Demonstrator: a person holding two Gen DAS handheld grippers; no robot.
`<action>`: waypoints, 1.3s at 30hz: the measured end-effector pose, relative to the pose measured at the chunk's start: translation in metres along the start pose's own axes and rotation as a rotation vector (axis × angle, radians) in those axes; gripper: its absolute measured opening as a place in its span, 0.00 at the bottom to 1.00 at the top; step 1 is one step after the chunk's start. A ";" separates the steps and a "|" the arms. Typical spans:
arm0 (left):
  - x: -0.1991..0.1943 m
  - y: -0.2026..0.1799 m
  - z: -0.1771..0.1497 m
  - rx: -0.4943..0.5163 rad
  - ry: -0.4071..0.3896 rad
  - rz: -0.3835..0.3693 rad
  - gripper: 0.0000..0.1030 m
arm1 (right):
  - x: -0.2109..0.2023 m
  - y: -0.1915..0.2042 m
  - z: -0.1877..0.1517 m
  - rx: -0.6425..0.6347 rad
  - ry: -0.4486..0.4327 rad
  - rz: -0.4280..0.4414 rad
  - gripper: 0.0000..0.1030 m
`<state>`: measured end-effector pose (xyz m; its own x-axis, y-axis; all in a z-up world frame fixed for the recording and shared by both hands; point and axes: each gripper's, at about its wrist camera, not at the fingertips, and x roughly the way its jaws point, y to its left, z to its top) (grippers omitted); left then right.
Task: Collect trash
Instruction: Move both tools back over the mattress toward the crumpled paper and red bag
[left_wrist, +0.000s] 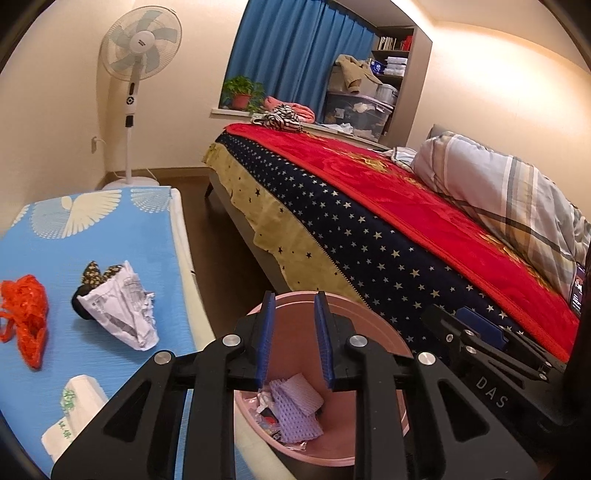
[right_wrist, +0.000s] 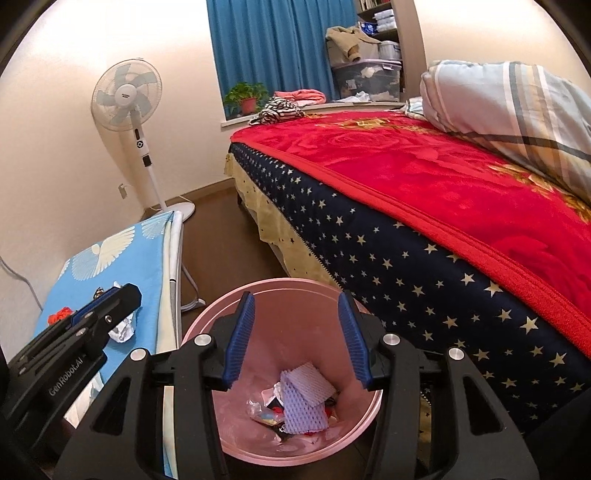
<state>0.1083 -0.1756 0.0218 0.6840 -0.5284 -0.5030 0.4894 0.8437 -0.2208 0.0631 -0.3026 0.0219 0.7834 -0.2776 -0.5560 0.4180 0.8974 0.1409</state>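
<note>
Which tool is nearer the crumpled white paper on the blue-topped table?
Left. The left tool is over the pink bin, beside the crumpled paper; the right tool is on the bed side, farther away.

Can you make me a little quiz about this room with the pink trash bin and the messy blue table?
1. True or false: the pink trash bin is empty.
2. What lies on the blue table next to the crumpled paper? A) a banana B) an orange net bag C) a shoe
3. Fill in: both the left hand-held gripper and the right hand-held gripper are above the ____, holding nothing.

Key
1. False: a purple foam net and wrappers lie inside.
2. B
3. bin
</note>
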 end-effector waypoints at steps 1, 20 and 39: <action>-0.002 0.001 0.000 -0.002 -0.002 0.003 0.21 | -0.001 0.002 -0.001 -0.007 -0.001 0.006 0.47; -0.049 0.036 -0.011 -0.043 -0.031 0.106 0.21 | -0.028 0.039 -0.013 -0.081 -0.030 0.129 0.47; -0.076 0.117 -0.031 -0.162 -0.050 0.323 0.21 | 0.004 0.114 -0.031 -0.131 0.027 0.333 0.47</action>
<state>0.0967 -0.0338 0.0083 0.8167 -0.2332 -0.5279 0.1550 0.9698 -0.1885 0.0995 -0.1904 0.0100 0.8534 0.0452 -0.5192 0.0782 0.9739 0.2132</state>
